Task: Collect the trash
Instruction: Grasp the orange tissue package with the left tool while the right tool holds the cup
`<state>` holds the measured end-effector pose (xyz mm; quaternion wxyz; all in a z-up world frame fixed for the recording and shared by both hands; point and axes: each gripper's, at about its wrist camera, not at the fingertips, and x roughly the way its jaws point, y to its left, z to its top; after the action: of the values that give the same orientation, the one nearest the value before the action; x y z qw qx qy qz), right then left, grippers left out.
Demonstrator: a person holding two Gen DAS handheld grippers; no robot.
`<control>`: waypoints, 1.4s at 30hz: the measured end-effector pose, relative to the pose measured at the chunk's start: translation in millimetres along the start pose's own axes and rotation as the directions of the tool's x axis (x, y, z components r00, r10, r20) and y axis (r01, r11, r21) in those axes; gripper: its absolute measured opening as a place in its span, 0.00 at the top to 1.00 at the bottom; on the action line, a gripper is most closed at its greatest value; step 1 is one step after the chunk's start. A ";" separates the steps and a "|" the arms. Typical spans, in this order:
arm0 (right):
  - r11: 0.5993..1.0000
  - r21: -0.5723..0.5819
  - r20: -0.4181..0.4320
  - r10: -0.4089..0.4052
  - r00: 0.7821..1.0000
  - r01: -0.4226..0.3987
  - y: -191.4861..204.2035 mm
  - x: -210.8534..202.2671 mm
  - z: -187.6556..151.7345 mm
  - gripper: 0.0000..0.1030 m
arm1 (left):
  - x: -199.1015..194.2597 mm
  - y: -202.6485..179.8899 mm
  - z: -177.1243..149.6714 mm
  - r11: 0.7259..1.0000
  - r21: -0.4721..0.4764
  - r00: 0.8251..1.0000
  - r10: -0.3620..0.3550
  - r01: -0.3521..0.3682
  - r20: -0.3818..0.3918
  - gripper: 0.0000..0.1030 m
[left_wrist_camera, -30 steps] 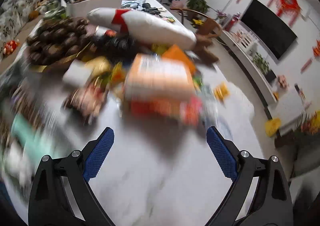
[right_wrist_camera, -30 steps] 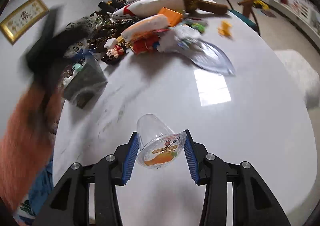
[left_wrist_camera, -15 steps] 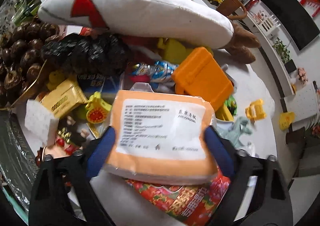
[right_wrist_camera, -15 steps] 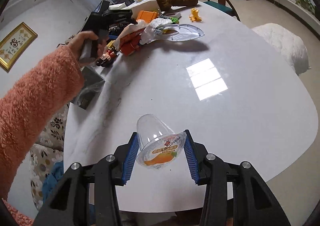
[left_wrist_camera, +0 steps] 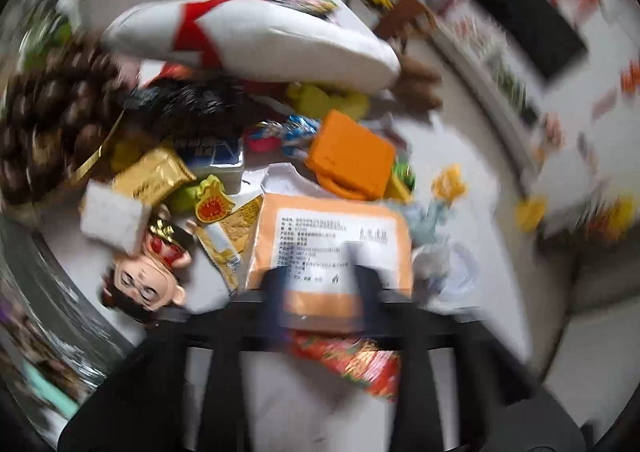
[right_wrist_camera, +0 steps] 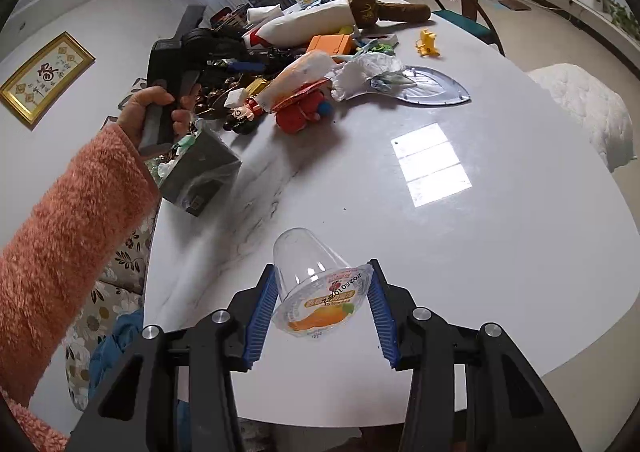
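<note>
In the blurred left wrist view my left gripper (left_wrist_camera: 322,292) is down over the pile, its jaws closing on the near end of an orange packet (left_wrist_camera: 332,236) with a white label. The soft packet bulges out past both fingers. From the right wrist view the same packet (right_wrist_camera: 300,75) lies tilted on the heap, near a hand (right_wrist_camera: 156,111) in a pink fuzzy sleeve. My right gripper (right_wrist_camera: 320,308) is shut on a clear plastic cup (right_wrist_camera: 316,280) with an orange fruit lid. The cup is held on its side above the white table (right_wrist_camera: 440,232).
Around the packet lie a white and red plush (left_wrist_camera: 256,35), an orange box (left_wrist_camera: 352,155), a figurine (left_wrist_camera: 152,272), a red wrapper (left_wrist_camera: 352,360) and chestnuts (left_wrist_camera: 48,123). A grey bin (right_wrist_camera: 200,175), a crumpled white bag (right_wrist_camera: 368,71) and a clear tray (right_wrist_camera: 432,87) are also on the table.
My left gripper came in over the pile and its jaws narrowed onto the orange packet. My right gripper kept the cup while its view drifted along the table.
</note>
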<state>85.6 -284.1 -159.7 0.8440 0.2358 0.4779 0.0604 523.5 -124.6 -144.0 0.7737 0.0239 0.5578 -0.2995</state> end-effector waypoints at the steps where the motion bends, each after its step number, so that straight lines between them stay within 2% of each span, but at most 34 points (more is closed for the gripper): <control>1: 1.000 -0.001 0.008 -0.006 1.000 0.006 -0.1 -3.6 -0.1 0.57 | -1.4 -4.2 0.3 0.998 0.038 0.999 0.042 -0.042 -0.002 0.11; 3: 1.000 0.001 0.019 -0.004 1.000 0.004 -1.2 -7.5 -0.4 0.57 | -5.3 -8.8 -1.5 0.989 0.080 0.992 0.124 -0.124 0.003 0.11; 5: 1.000 0.017 0.027 -0.004 1.000 0.004 -4.9 -9.5 -1.0 0.56 | -0.5 -6.8 0.7 0.984 0.057 0.986 0.168 -0.167 -0.020 0.10; 7: 1.000 0.025 0.033 -0.008 0.999 0.007 -7.0 -10.2 -2.8 0.56 | 18.5 2.0 6.0 0.994 -0.004 0.989 0.108 -0.109 -0.104 0.09; 8: 1.000 0.027 0.035 -0.013 0.999 0.012 -7.7 -10.4 -4.0 0.57 | 30.3 3.1 7.1 0.999 -0.033 0.986 0.027 -0.032 -0.162 0.09; 9: 0.999 0.035 0.034 -0.018 0.999 0.017 -9.2 -10.5 -5.8 0.57 | 39.6 2.1 7.5 0.999 -0.049 0.979 -0.023 0.013 -0.201 0.09; 12: 0.998 0.068 0.034 -0.016 0.999 0.013 -15.5 -12.7 -10.8 0.56 | 52.2 -2.0 8.8 0.998 -0.038 0.970 -0.054 0.046 -0.238 0.08; 13: 0.997 0.069 0.035 -0.026 0.999 0.023 -16.9 -13.4 -12.1 0.56 | 52.9 2.2 9.6 0.996 -0.071 0.967 -0.067 0.051 -0.246 0.08; 15: 0.997 0.074 0.038 -0.027 0.999 0.024 -19.0 -14.0 -13.7 0.56 | 46.5 20.9 11.8 0.967 -0.223 0.955 -0.177 0.124 -0.237 0.08; 17: 0.996 0.086 0.040 -0.021 0.999 0.018 -21.2 -12.9 -13.9 0.56 | 39.3 38.5 11.0 0.914 -0.369 0.941 -0.262 0.170 -0.214 0.08; 18: 0.996 0.088 0.041 -0.021 0.999 0.018 -21.0 -12.4 -13.5 0.56 | 38.2 48.5 7.7 0.875 -0.459 0.934 -0.280 0.153 -0.223 0.08; 22: 0.997 0.074 0.044 -0.002 0.999 -0.002 -14.2 -9.9 -8.3 0.56 | 26.0 49.9 -8.4 0.775 -0.613 0.906 -0.358 0.153 -0.226 0.08; 24: 0.998 0.056 0.043 0.003 0.999 -0.006 -8.8 -9.4 -3.7 0.56 | 21.6 49.0 -18.6 0.678 -0.711 0.883 -0.433 0.186 -0.183 0.08; 26: 0.999 0.051 0.048 0.012 0.999 -0.014 -6.6 -10.3 -0.2 0.56 | 25.2 47.7 -26.8 0.572 -0.787 0.852 -0.510 0.230 -0.122 0.08; 27: 0.999 0.050 0.049 0.014 0.999 -0.016 -6.2 -11.0 1.2 0.56 | 31.6 46.6 -28.0 0.539 -0.810 0.843 -0.527 0.229 -0.112 0.08; 29: 0.999 0.044 0.052 0.016 0.999 -0.018 -5.7 -13.1 2.7 0.56 | 46.6 43.9 -30.6 0.503 -0.845 0.852 -0.510 0.182 -0.120 0.08; 30: 0.999 0.041 0.054 0.012 0.998 -0.014 -6.0 -14.4 2.4 0.56 | 57.4 46.0 -35.6 0.457 -0.877 0.850 -0.512 0.149 -0.123 0.08; 32: 0.999 0.046 0.050 -0.002 0.999 0.000 -10.2 -17.3 0.1 0.56 | 75.9 52.5 -43.7 0.343 -0.931 0.842 -0.533 0.126 -0.082 0.08; 34: 0.997 0.070 0.054 -0.011 0.998 0.008 -17.9 -21.2 -2.8 0.55 | 79.7 57.7 -45.3 0.271 -0.949 0.841 -0.541 0.160 -0.013 0.08; 35: 0.997 0.079 0.056 -0.013 0.998 0.009 -20.4 -22.5 -3.9 0.55 | 76.8 58.3 -43.9 0.254 -0.948 0.847 -0.531 0.192 0.029 0.09; 36: 0.996 0.089 0.060 -0.015 0.998 0.009 -22.9 -24.6 -4.6 0.55 | 74.2 57.3 -40.8 0.282 -0.938 0.854 -0.520 0.200 0.026 0.10; 37: 0.995 0.101 0.068 -0.014 0.998 0.007 -26.5 -28.2 -5.2 0.55 | 71.1 56.8 -36.8 0.322 -0.923 0.861 -0.508 0.211 0.020 0.19; 38: 0.995 0.103 0.071 -0.012 0.997 0.004 -27.1 -30.3 -5.2 0.55 | 68.6 58.2 -37.5 0.329 -0.920 0.867 -0.498 0.213 0.023 0.43; 39: 0.995 0.101 0.082 -0.011 0.997 0.002 -26.9 -33.9 -4.8 0.55 | 69.0 62.8 -42.4 0.305 -0.925 0.862 -0.506 0.226 0.044 0.52; 40: 0.996 0.094 0.090 -0.009 0.996 0.000 -25.3 -36.5 -4.8 0.55 | 75.4 64.3 -49.5 0.271 -0.931 0.844 -0.531 0.247 0.069 0.57; 41: 0.996 0.089 0.096 -0.005 0.995 -0.003 -24.2 -38.0 -4.8 0.55 | 78.5 69.7 -53.5 0.250 -0.929 0.823 -0.560 0.272 0.090 0.60; 42: 0.996 0.087 0.099 -0.002 0.995 -0.006 -23.2 -38.7 -4.9 0.55 | 81.2 71.0 -57.2 0.249 -0.925 0.818 -0.567 0.287 0.101 0.61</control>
<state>58.0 -315.5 -142.3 0.8554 0.2756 0.4376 0.0285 525.8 -80.6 -257.9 0.4632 -0.5201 0.7046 -0.1363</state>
